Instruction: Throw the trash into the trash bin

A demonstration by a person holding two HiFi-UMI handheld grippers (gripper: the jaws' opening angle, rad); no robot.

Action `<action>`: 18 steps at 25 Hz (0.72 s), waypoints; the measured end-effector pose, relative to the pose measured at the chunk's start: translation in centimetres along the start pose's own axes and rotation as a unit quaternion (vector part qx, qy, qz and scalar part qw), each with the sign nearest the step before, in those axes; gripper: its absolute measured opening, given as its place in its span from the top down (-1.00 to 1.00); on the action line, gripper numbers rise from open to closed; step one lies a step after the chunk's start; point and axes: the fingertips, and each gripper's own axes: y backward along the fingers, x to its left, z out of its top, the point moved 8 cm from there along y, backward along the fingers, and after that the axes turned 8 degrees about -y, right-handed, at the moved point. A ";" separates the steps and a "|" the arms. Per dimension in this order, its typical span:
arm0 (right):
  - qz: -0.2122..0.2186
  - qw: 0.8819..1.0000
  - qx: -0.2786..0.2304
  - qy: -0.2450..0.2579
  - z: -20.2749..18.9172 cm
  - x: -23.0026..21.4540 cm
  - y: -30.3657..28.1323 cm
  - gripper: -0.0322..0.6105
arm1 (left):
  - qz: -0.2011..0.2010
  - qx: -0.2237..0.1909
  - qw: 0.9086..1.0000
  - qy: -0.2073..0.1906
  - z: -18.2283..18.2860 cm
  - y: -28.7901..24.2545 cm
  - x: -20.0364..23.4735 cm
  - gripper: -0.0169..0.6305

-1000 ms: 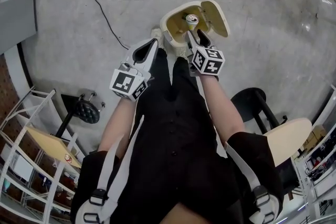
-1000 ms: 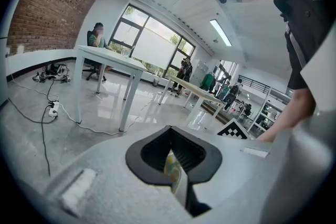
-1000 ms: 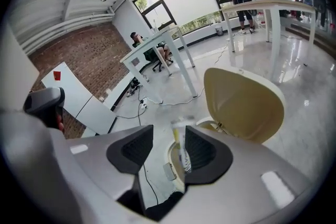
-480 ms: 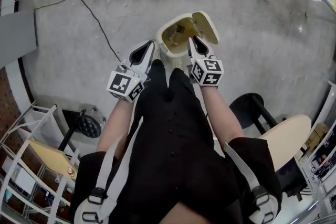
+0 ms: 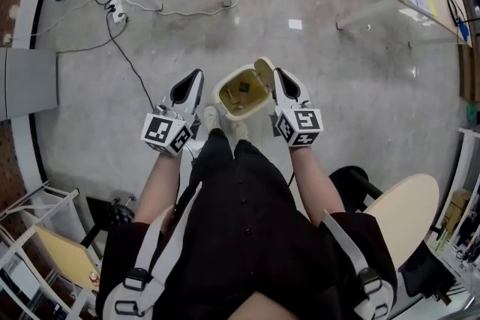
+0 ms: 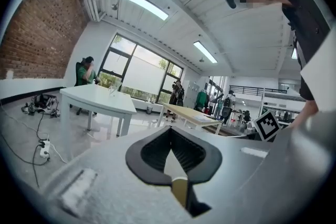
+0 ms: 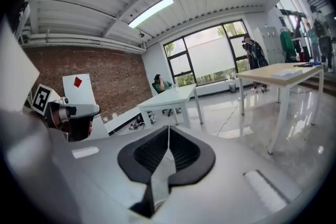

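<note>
We are judging the throw itself as done. The trash is lying inside the trash bin, a small dark scrap against the yellowish inner wall, too small for us to name. The bin is standing on the floor just ahead of our feet, with its lid tipped up and open.

We are carrying nothing now. The left gripper is showing its fingers pressed together with nothing between them. The right gripper has just been closing its fingers, and they are meeting tip to tip on nothing.

We are seeing no other trash on the floor around us. The next move is probably looking for another piece to pick up, or bringing the lid down. Either one is calling for a reach back down toward floor level.

We are holding both forearms out from the body, one gripper to each side of the bin and well above it. Both are pointing forward and a little downward, with the marker cubes facing up toward us.
</note>
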 end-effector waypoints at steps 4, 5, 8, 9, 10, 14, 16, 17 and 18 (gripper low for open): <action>-0.006 0.998 -0.066 0.015 5.7 -1.5 1.6 0.88 | 0.025 -0.048 0.998 -0.029 4.6 0.6 0.6 0.95; -0.006 0.997 -0.081 0.019 6.8 -1.9 2.3 0.88 | 0.032 -0.060 0.997 -0.034 5.6 1.0 0.4 0.95; -0.009 0.993 -0.111 0.030 9.0 -3.3 4.3 0.88 | 0.050 -0.089 0.994 -0.047 7.5 2.5 -0.4 0.94; -0.012 0.993 -0.116 0.030 9.5 -3.6 4.9 0.88 | 0.055 -0.092 0.993 -0.046 7.6 2.9 -0.6 0.95; -0.014 0.992 -0.122 0.029 9.8 -3.7 5.5 0.88 | 0.060 -0.093 0.993 -0.043 7.6 3.4 -0.8 0.95; -0.009 0.989 -0.146 0.039 10.9 -3.4 7.5 0.88 | 0.079 -0.105 0.991 -0.040 8.0 5.1 -1.5 0.94; -0.002 0.988 -0.147 0.036 11.2 -3.4 8.0 0.88 | 0.088 -0.111 0.989 -0.036 8.3 5.5 -1.8 0.95; 0.002 0.989 -0.148 0.028 11.3 -3.3 8.2 0.88 | 0.089 -0.113 0.989 -0.034 8.4 5.7 -2.0 0.95; 0.004 0.988 -0.151 0.019 11.4 -3.3 8.5 0.88 | 0.088 -0.114 0.989 -0.033 8.5 5.9 -2.2 0.95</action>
